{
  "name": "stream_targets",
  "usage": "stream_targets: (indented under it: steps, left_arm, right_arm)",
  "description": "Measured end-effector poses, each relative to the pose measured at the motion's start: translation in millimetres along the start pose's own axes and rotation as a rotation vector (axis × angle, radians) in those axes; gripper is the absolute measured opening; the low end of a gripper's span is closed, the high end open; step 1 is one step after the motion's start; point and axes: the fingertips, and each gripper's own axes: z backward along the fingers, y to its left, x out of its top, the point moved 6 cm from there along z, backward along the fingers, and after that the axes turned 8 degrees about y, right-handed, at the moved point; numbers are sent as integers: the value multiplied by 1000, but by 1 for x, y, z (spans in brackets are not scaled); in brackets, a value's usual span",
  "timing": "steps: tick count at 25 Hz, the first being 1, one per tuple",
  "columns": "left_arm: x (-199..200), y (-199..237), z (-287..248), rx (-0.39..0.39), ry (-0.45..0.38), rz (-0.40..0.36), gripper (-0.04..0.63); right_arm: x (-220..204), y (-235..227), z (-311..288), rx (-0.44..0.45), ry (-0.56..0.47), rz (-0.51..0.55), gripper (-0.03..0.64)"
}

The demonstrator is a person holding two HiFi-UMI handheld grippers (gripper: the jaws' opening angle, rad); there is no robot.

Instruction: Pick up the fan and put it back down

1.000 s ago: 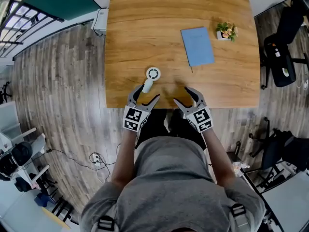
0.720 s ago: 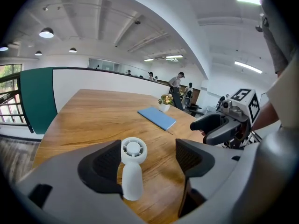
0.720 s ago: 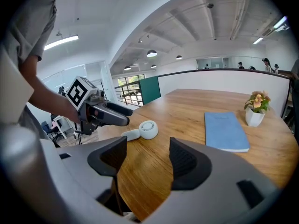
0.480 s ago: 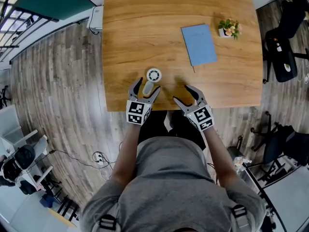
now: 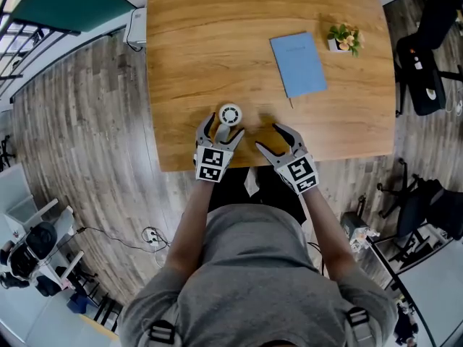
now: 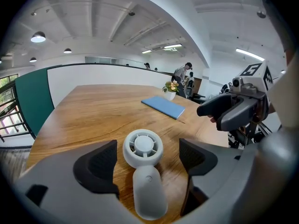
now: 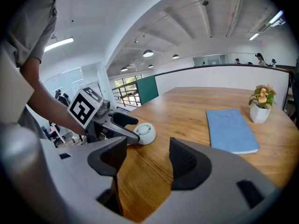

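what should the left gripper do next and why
Probably close the left gripper on the fan: its jaws have just been opening, now straddle the handle without touching it, and the fan lies flat on the table.

Fan (image 5: pixel 230 113) between left gripper's (image 5: pixel 223 128) just-opening jaws

Fan near the front edge of the counter, between the jaws of the left gripper

The fan (image 5: pixel 226 120) lies flat on the counter (image 5: pixel 202 49), left of middle, head away from the person and handle toward the near edge. The left gripper (image 5: pixel 224 125) straddles it, a jaw on each side and clear of it; those jaws have just been opening. The right gripper (image 5: pixel 269 136) sits just to the fan's right, over bare counter. The notebook (image 5: pixel 298 64) lies farther back and to the right, and the potted plant (image 5: pixel 343 37) stands just right of its far end.
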Motion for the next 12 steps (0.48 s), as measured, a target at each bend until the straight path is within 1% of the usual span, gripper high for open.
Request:
stream_targets:
  steps: [4, 7, 10, 12]
  left_arm:
    - [-3, 4, -11, 9, 10, 7, 403]
    - [-4, 9, -19, -1, 24, 16, 403]
    - [-3, 10, -24, -13, 38, -1, 403]
    - [-3, 11, -28, -7, 46, -18, 403]
  right_arm:
    - [1, -2, -4, -5, -7, -15, 295]
    - [0, -4, -8, -11, -4, -25, 295]
    - [-1, -5, -11, -13, -1, -32, 295]
    - [-1, -4, -13, -14, 3, -35, 296]
